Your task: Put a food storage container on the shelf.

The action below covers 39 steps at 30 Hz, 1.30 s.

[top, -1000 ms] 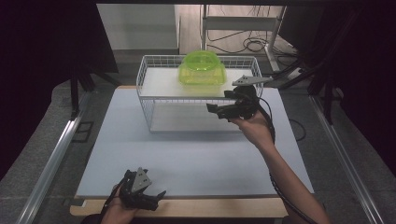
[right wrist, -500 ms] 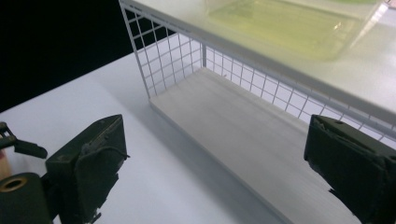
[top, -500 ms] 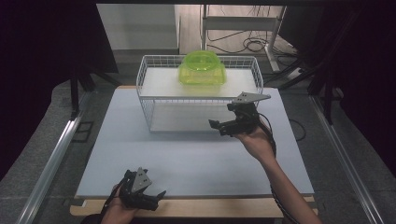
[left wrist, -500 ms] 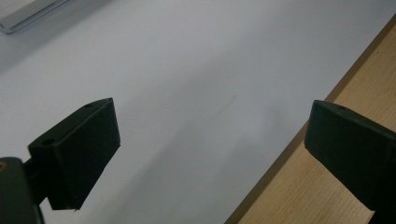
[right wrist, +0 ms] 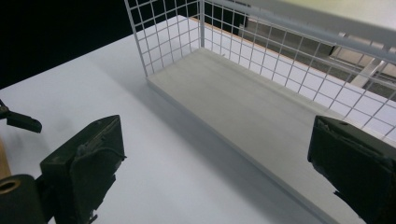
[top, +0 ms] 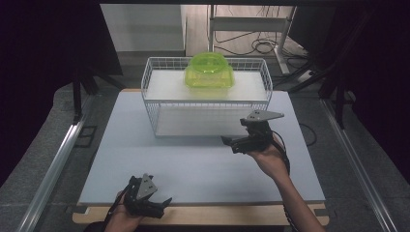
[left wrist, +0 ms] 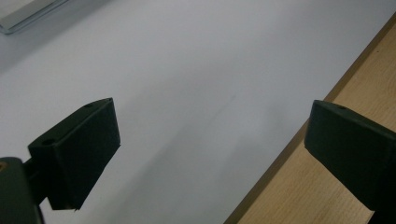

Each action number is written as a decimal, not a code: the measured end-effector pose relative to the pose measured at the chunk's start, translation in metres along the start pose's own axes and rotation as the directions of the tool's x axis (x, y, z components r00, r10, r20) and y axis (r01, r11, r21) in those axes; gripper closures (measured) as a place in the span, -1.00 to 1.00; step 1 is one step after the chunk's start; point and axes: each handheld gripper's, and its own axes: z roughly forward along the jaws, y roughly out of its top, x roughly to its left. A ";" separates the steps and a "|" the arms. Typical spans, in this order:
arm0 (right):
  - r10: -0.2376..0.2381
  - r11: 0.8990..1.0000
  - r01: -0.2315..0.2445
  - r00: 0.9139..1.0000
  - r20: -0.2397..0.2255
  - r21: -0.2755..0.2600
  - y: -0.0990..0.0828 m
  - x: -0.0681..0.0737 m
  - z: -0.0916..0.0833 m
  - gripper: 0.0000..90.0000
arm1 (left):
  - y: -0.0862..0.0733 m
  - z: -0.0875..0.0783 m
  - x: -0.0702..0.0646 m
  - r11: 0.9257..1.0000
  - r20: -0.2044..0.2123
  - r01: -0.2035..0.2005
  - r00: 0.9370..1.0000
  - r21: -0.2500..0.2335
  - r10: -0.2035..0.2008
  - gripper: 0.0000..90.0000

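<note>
A lime-green translucent lidded container [top: 209,70] sits on the top shelf of a white wire rack [top: 208,101] at the back of the table. My right gripper [top: 229,144] hovers low in front of the rack's right half, pointing left. Its jaws have just been opening and stand wide with nothing between them. In the right gripper view, the right gripper [right wrist: 217,135] faces the rack's grid wall [right wrist: 168,32] and its bare lower shelf [right wrist: 233,102]. My left gripper [top: 163,207] rests at the table's front edge, open and empty; in its own view the left gripper [left wrist: 212,121] spans white mat and wood.
A white mat [top: 193,164] covers the table, with a wooden strip [top: 217,215] along the front edge. Metal rails run down both sides of the table. Cables and a stand's legs lie on the floor behind the rack.
My right gripper has come down and back toward the person, from the rack's upper right corner to just above the mat. The left gripper has stayed put.
</note>
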 end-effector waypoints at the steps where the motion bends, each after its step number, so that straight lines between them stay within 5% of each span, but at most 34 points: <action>1: 0.002 1.000 -0.002 1.000 0.002 0.005 -0.002 0.000 0.000 -0.91 | 0.000 0.000 0.000 1.000 0.000 -0.001 1.000 0.000 0.001 -0.92; 12: -0.029 1.000 0.029 0.999 0.018 0.007 -0.015 0.005 -0.008 -0.91 | -0.001 -0.002 0.003 1.000 -0.003 0.003 1.000 -0.008 -0.003 -0.92; 39: 0.012 1.000 -0.012 1.000 0.016 0.029 -0.063 0.016 -0.025 -0.96 | -0.002 -0.002 0.006 1.000 -0.001 0.018 1.000 -0.016 -0.018 -0.92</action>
